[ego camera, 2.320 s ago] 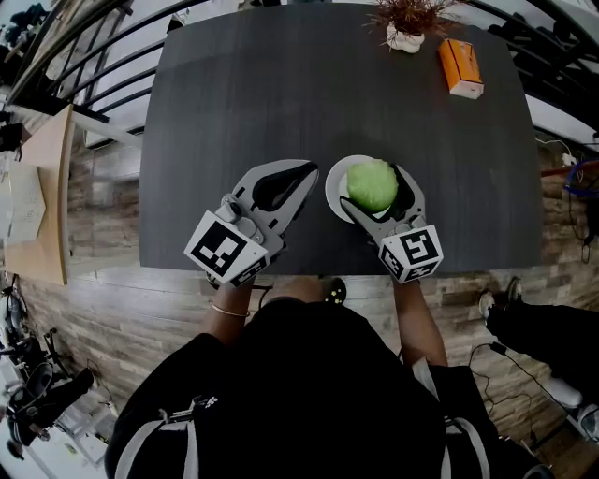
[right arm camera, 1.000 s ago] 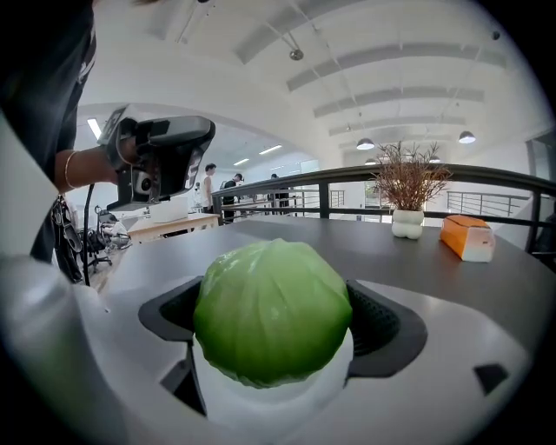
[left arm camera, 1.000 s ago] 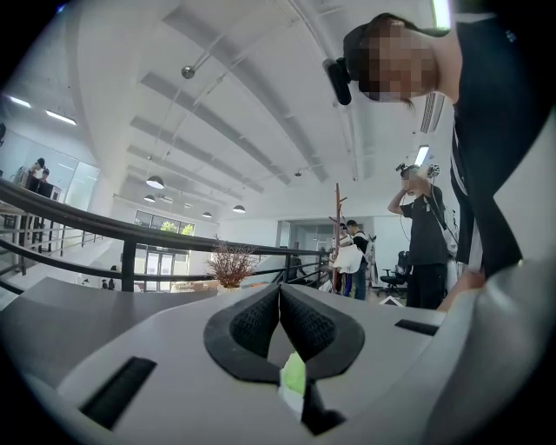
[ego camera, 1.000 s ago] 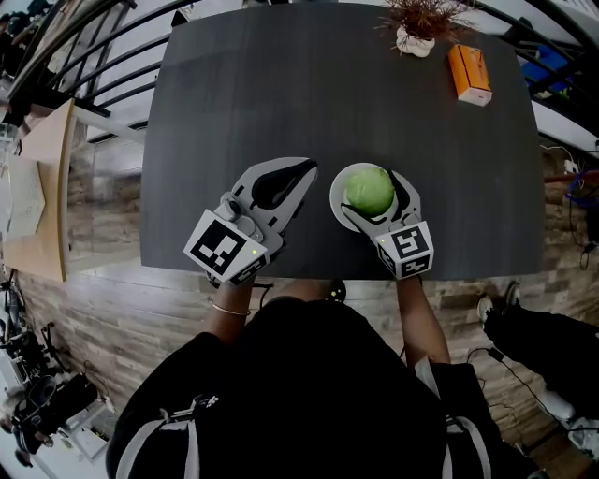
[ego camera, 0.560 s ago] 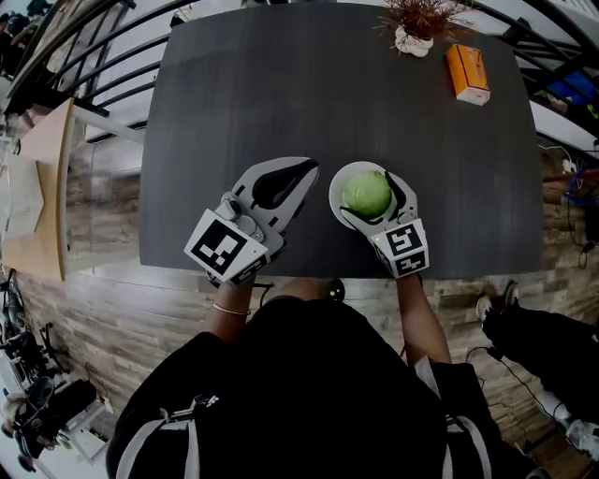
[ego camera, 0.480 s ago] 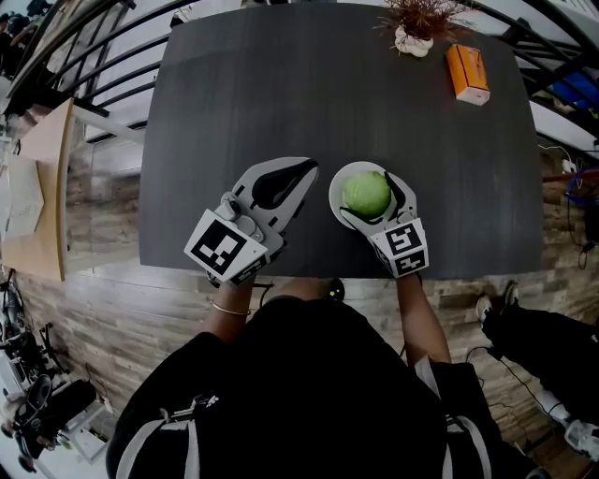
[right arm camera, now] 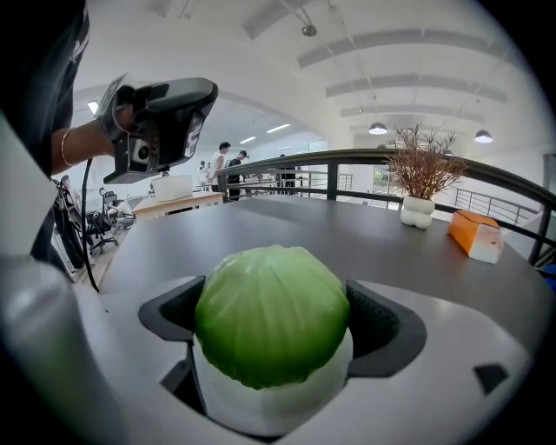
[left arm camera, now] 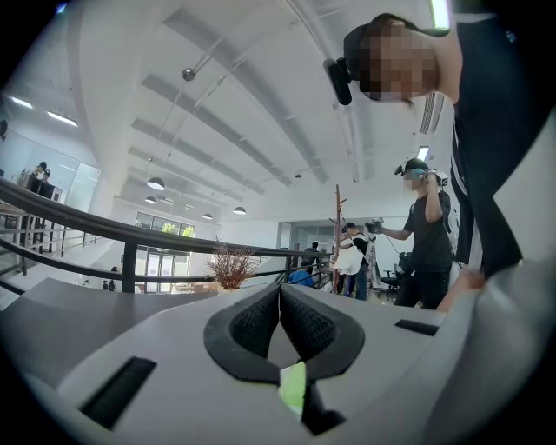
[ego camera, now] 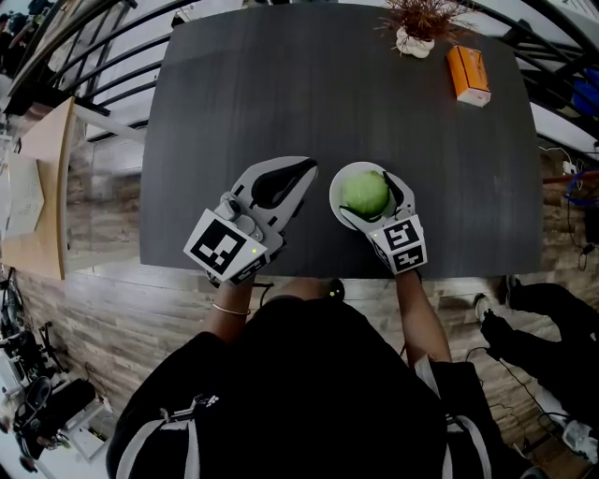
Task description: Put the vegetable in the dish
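Pinches a round green cabbage (right arm camera: 271,308) in the right gripper (ego camera: 367,194), with the black pads (right arm camera: 382,323) pressed against its left and right flanks. Holds it directly over a white dish (ego camera: 334,190) at the near middle of a dark table (ego camera: 281,94). Shows the dish's rim, from the head view, as a white crescent on the left and far side of the cabbage. Seems, from the right gripper view, to sit on the white of the dish just beneath, though hard to tell whether touching it or a little above. Holds the left gripper (ego camera: 307,169) just beside the dish on its left, apart from it and raised off the table top. Presses that gripper's jaws together, tips meeting in a thin seam with nothing between them. Tilts it upward, toward ceiling lights (left arm camera: 156,183) and a dark railing (left arm camera: 130,243). Has a dried plant (ego camera: 416,28) in a white pot and an orange box (ego camera: 468,73) near each other at the table's far right edge, well apart from the dish
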Action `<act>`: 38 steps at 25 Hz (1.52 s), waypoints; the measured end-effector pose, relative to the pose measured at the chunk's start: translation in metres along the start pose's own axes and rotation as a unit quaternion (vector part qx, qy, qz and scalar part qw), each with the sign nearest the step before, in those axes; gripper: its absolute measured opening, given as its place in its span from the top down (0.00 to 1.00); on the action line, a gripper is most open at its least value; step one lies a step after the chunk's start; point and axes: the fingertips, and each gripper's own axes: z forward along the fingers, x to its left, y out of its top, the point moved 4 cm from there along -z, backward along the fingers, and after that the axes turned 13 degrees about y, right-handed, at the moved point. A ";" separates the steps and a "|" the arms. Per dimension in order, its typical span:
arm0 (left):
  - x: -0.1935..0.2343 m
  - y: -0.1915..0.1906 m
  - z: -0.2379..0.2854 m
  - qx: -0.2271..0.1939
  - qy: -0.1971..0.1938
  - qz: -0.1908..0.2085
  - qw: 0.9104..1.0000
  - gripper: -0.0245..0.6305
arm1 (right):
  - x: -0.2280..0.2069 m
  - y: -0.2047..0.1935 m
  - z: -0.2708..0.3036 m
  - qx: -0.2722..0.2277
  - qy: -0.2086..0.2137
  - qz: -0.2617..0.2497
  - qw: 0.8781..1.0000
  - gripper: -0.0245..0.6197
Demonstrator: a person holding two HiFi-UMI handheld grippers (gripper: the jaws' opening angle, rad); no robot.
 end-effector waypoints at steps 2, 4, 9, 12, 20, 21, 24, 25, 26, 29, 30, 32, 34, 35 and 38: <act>-0.001 -0.001 -0.001 0.010 0.002 -0.003 1.000 0.95 | -0.001 -0.003 0.001 0.009 -0.005 -0.003 1.000 0.17; -0.001 0.000 -0.001 0.016 0.003 -0.008 1.000 0.95 | -0.001 -0.005 0.002 0.017 -0.009 -0.003 1.000 0.17; 0.001 0.000 -0.001 0.003 0.003 0.004 1.000 0.95 | -0.005 -0.003 0.000 0.003 -0.012 0.009 1.000 0.17; -0.001 0.001 -0.002 -0.003 -0.002 0.005 1.000 0.95 | -0.004 -0.001 -0.001 -0.003 -0.014 0.008 1.000 0.17; -0.007 0.006 -0.004 -0.008 -0.003 0.002 1.000 0.95 | -0.002 0.019 -0.015 -0.042 -0.023 -0.005 0.999 0.17; -0.008 0.006 -0.004 -0.009 -0.004 0.002 1.000 0.95 | -0.002 0.022 -0.017 -0.049 -0.022 -0.007 0.999 0.17; -0.012 0.007 -0.004 -0.010 -0.008 0.004 1.000 0.95 | 0.001 0.028 -0.023 -0.077 -0.016 -0.003 0.997 0.21; -0.013 0.008 -0.004 -0.010 -0.008 0.004 1.000 0.95 | 0.002 0.029 -0.024 -0.084 -0.015 -0.003 0.996 0.24; -0.013 0.008 -0.005 -0.010 -0.008 0.004 1.000 0.95 | 0.003 0.030 -0.026 -0.088 -0.015 -0.006 0.996 0.27; -0.015 0.012 -0.006 -0.014 -0.009 0.006 1.000 0.95 | 0.006 0.033 -0.032 -0.096 -0.018 -0.013 0.995 0.40; -0.016 0.013 -0.006 -0.016 -0.010 0.007 1.000 0.95 | 0.006 0.035 -0.034 -0.101 -0.021 -0.013 0.995 0.43; -0.019 0.014 -0.005 -0.017 -0.011 0.008 1.000 0.95 | 0.006 0.037 -0.039 -0.113 -0.025 -0.015 0.993 0.59; -0.020 0.014 -0.004 -0.017 -0.013 0.009 1.000 0.95 | 0.005 0.041 -0.044 -0.129 -0.029 -0.014 0.991 0.86; -0.021 0.013 -0.004 -0.016 -0.013 0.008 1.000 0.95 | 0.005 0.043 -0.046 -0.135 -0.031 -0.013 0.990 0.86; -0.022 0.012 -0.003 -0.015 -0.015 0.008 1.000 0.95 | 0.005 0.046 -0.050 -0.146 -0.035 -0.012 0.989 0.89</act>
